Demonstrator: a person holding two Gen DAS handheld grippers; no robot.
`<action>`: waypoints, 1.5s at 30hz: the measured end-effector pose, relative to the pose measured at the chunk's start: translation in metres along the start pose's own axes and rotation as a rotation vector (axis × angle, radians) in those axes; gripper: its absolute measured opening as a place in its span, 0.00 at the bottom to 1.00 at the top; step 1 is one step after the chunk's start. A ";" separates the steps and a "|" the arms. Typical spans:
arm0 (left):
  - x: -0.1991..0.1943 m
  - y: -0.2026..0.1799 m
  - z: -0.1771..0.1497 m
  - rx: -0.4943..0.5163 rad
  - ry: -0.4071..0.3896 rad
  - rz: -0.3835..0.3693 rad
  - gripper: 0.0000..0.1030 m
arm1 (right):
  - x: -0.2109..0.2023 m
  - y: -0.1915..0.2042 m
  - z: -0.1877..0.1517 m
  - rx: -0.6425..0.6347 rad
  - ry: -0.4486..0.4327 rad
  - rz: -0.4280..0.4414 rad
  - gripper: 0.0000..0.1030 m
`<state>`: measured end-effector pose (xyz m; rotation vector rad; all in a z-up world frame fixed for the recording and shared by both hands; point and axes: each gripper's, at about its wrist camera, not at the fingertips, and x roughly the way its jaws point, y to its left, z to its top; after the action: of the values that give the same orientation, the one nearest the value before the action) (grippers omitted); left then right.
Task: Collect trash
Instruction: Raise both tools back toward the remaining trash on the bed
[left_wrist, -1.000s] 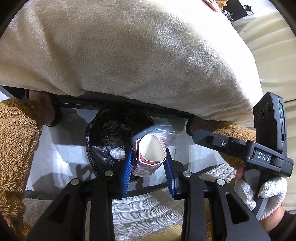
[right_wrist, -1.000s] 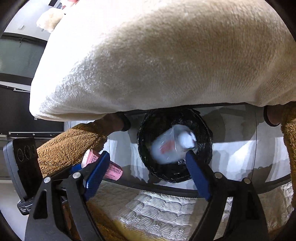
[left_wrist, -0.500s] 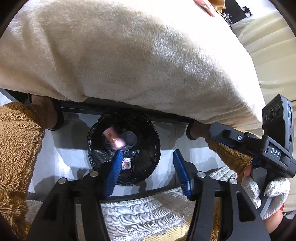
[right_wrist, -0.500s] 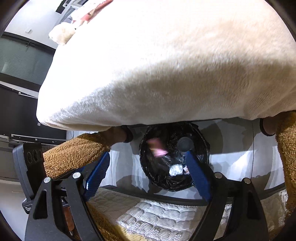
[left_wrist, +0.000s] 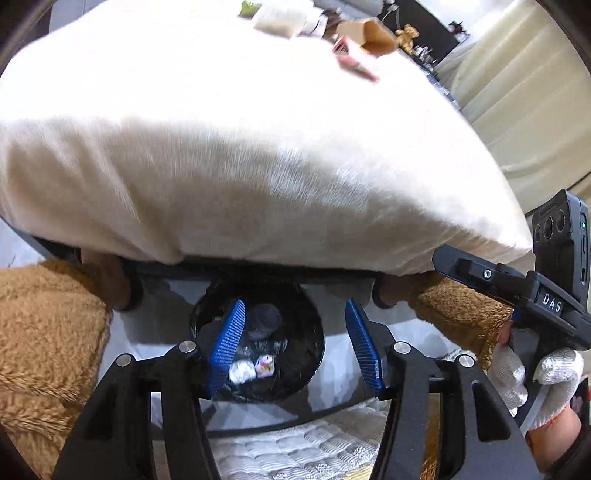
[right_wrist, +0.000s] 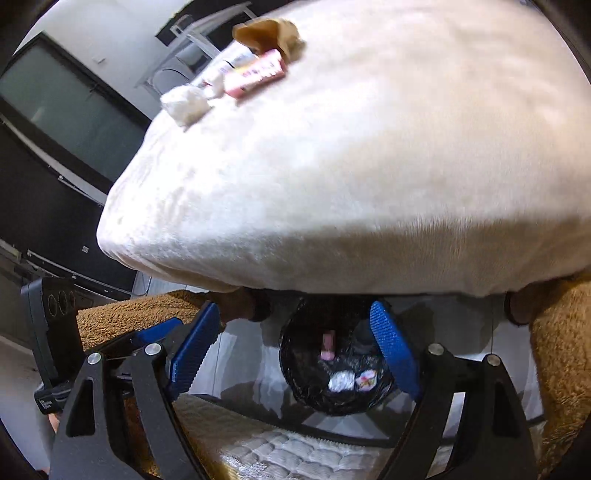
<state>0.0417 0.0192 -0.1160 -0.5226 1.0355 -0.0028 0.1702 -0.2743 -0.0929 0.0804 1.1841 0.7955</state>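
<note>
Both claws, left (left_wrist: 295, 345) and right (right_wrist: 295, 354), gaping empty over bin (right_wrist: 295, 387). Pink box (right_wrist: 255, 74) at 11 o'clock: light, stiff; pinch across narrow sides.

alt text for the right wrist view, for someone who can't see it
The open right claw hangs empty above a black-lined trash bin holding wrappers, below the edge of a cream blanket. More trash, including a pink packet and crumpled tissue, lies far back on the blanket.

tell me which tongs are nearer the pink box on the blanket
Hard to call, probably the right. Both tongs, left and right, are open above the trash bin, far from the pink box on the blanket.
</note>
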 end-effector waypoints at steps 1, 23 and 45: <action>-0.004 -0.001 0.001 0.004 -0.015 -0.006 0.53 | -0.005 0.003 0.001 -0.022 -0.027 -0.006 0.81; -0.058 -0.015 0.096 0.129 -0.280 0.113 0.72 | -0.078 0.018 0.076 -0.170 -0.301 -0.022 0.87; 0.009 -0.029 0.207 0.220 -0.233 0.294 0.77 | -0.108 0.014 0.122 -0.213 -0.364 0.046 0.94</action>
<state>0.2223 0.0768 -0.0286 -0.1624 0.8622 0.1984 0.2511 -0.2863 0.0486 0.0729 0.7528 0.8999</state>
